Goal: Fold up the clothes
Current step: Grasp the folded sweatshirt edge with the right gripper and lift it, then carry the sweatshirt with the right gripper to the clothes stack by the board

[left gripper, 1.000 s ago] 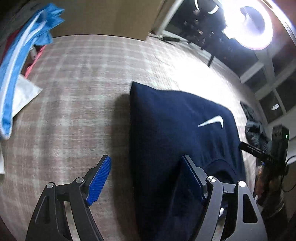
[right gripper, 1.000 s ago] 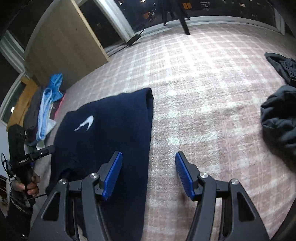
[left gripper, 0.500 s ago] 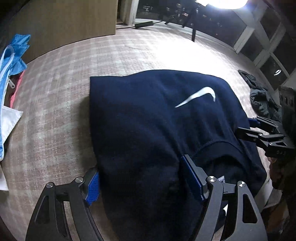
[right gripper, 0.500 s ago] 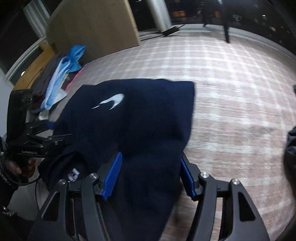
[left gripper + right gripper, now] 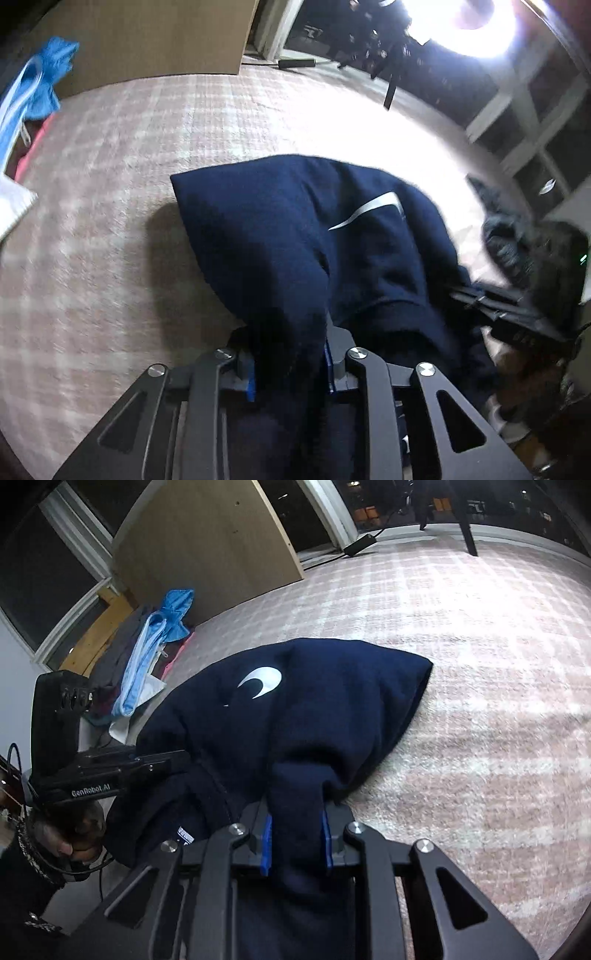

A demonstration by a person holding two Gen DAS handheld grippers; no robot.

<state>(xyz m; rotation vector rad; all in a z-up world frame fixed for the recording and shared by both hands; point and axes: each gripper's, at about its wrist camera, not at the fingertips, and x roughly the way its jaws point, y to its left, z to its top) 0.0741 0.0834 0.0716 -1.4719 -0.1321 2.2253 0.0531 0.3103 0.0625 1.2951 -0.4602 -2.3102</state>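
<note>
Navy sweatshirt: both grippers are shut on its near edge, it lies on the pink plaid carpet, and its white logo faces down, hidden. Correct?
Not quite. The white logo faces up in plain sight on the navy sweatshirt, as the right wrist view shows. The rest holds: the left gripper and right gripper are shut on its near edge, and it lies on the pink plaid carpet.

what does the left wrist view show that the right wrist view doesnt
Only the left wrist view shows the bright round lamp and a dark grey clothes heap. Only the right wrist view shows the left hand gripping its handle and a small label on the sweatshirt. Both show the navy sweatshirt pinched in a claw, left claw and right claw, the checked carpet and a blue garment.
</note>
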